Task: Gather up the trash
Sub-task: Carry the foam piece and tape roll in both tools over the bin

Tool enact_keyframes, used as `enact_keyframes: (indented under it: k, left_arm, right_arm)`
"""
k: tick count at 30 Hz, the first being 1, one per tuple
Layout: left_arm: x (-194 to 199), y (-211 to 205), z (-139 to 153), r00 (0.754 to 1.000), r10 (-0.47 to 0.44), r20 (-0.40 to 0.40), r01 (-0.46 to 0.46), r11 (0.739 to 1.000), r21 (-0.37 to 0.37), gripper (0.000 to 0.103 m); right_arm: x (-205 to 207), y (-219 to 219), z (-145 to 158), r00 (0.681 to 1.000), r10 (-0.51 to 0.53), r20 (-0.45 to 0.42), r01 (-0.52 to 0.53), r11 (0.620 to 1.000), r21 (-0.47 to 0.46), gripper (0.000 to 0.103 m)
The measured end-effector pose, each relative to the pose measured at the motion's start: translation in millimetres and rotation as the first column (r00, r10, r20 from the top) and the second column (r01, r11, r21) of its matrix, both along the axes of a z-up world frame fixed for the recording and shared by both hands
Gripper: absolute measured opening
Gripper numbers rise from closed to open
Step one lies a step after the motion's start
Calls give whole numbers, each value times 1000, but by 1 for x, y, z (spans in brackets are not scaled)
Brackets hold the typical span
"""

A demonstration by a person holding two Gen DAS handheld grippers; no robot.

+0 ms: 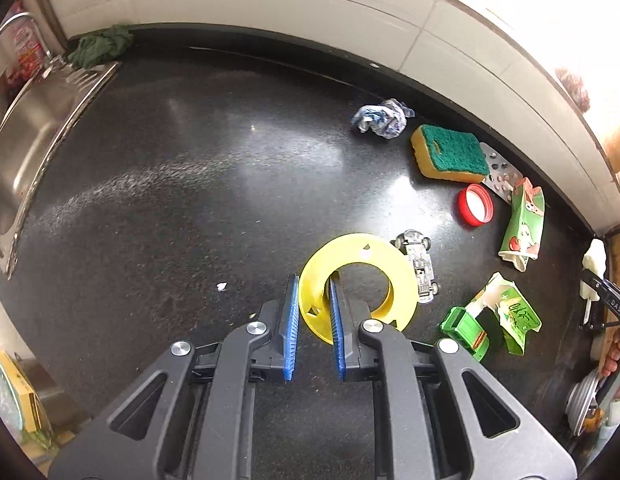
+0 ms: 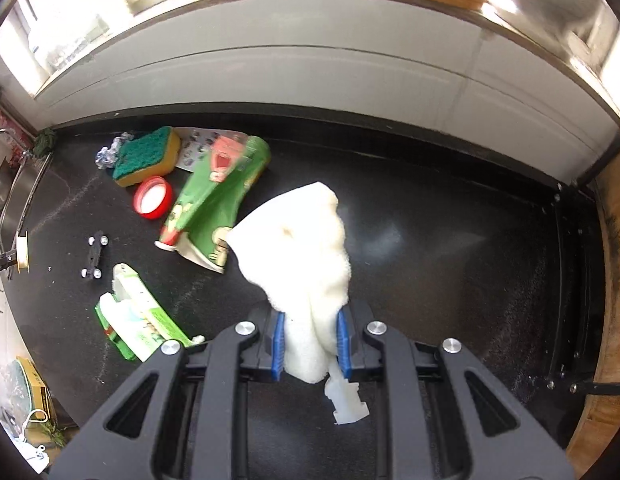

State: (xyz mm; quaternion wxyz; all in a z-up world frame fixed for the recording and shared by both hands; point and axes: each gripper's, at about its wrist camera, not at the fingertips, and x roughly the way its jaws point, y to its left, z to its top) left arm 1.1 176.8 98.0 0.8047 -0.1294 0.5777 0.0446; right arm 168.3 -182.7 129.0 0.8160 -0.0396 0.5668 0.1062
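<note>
Left tool (image 1: 313, 312): clamped on rim of yellow ring (image 1: 359, 280), one finger outside, one through the hole; ring looks lifted off the counter (image 1: 170, 168), judged from the side view.
Right tool (image 2: 311, 340): clamped on white foam wad (image 2: 302, 248), held above the counter; white plastic bit (image 2: 343, 398) hangs below it.
Left on counter: two green cartons (image 1: 523, 224) (image 1: 505, 312), red lid (image 1: 475, 204), crumpled wrapper (image 1: 381, 118), blister pack (image 1: 499, 178).
Likely not trash: sponge (image 1: 449, 154), toy car (image 1: 419, 266).
Bin: not in view.
Progress: early; two pieces in hand, nothing visibly binned, most litter uncollected.
</note>
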Motion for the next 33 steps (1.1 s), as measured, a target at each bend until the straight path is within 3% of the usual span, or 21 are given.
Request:
enact_keyframes:
  k: [2,8,12,15,18,20,22,25,28,31,33]
  left_arm:
    - [-19,21,6,998,63,13,-63,997,-43,14]
    - [-95,95,17,965,260,37,-259,966,-19,14]
    - [-167,150,24,908,417,46,-417,909,11,14]
    - [-240,187,27,835,548,46,-550,833,58,14]
    - [-310,213,23,749,662,31,-663,746,72,14]
    - [-359,225,17,677,736,11,-735,675,67,14]
    - [-401,233,11,608,794,-9,-792,607,58,14]
    - [-453,236,5,521,853,-34,-850,522,69,14]
    - [-496,235,-4,440,896,-62,-893,444,74,14]
    - [-536,230,-17,365,926,-96,-925,372,70,14]
    - [-550,230,-25,336,935,-113,-937,344,61,14]
  right_arm:
    - [4,38,7,997,75,14,-75,997,3,21]
    - [4,172,21,952,304,36,-305,952,36,21]
    - [-11,269,21,888,459,34,-460,887,45,21]
    - [-31,341,18,826,563,21,-563,824,61,21]
    - [-67,415,14,738,675,10,-674,736,68,21]
    - [-100,467,11,671,742,-7,-738,668,91,21]
    - [-141,515,9,589,808,-23,-801,587,118,21]
    - [-215,591,6,435,899,-42,-892,437,117,21]
    - [-283,638,2,314,948,-55,-940,318,122,21]
    - [-339,672,-10,220,973,-73,-966,228,122,21]
    - [-369,686,-22,171,981,-95,-975,183,127,21]
